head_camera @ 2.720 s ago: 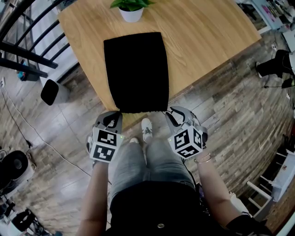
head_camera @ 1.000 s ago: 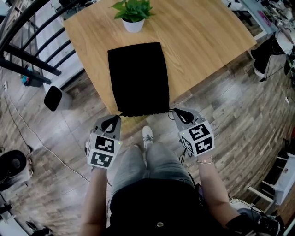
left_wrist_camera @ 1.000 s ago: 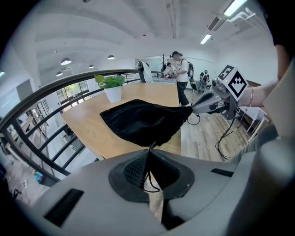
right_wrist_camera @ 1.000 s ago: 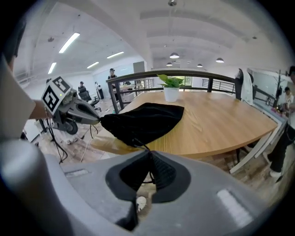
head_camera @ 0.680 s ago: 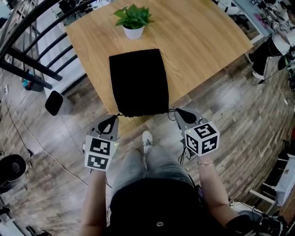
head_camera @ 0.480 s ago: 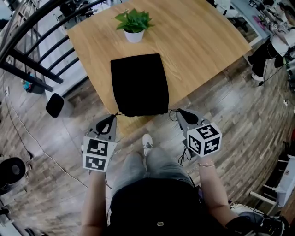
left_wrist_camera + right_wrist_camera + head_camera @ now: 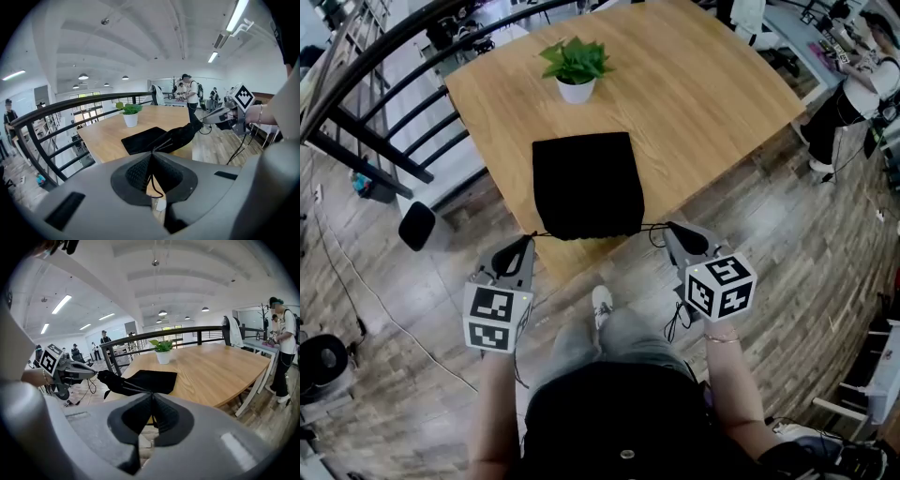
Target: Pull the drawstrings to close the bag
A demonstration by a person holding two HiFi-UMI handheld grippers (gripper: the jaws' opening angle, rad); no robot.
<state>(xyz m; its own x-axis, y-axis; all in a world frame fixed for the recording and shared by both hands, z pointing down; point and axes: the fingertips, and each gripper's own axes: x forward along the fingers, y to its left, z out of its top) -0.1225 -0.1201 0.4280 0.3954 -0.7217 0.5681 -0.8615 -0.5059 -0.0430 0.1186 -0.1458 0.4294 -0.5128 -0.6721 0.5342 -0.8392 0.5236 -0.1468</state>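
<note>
Here the pull itself is the step in hand. The left gripper [image 7: 527,241] has its jaws pressed together on the thin left drawstring [image 7: 542,233]. The right gripper [image 7: 671,228] is clamped the same way on the right drawstring [image 7: 654,227]. Each gripper view shows a dark cord pinched at the meeting line of its jaws.

The black bag [image 7: 586,183] lies on the wooden table [image 7: 712,84], between the potted plant [image 7: 576,67] and the near edge. Its long axis runs from the plant toward the person. Its mouth points at the person, right at the table's edge, and the closed bottom faces the plant. Seen from the grippers, the mouth end is lifted off the wood and bunched into a dark roll strung between the two hands, so the closing looks partly done.

The next move, as I judge it, calls for drawing the two cords further apart, outward and level. The grip must be firm enough that the thin cords do not slip, until the mouth is cinched tight.
</note>
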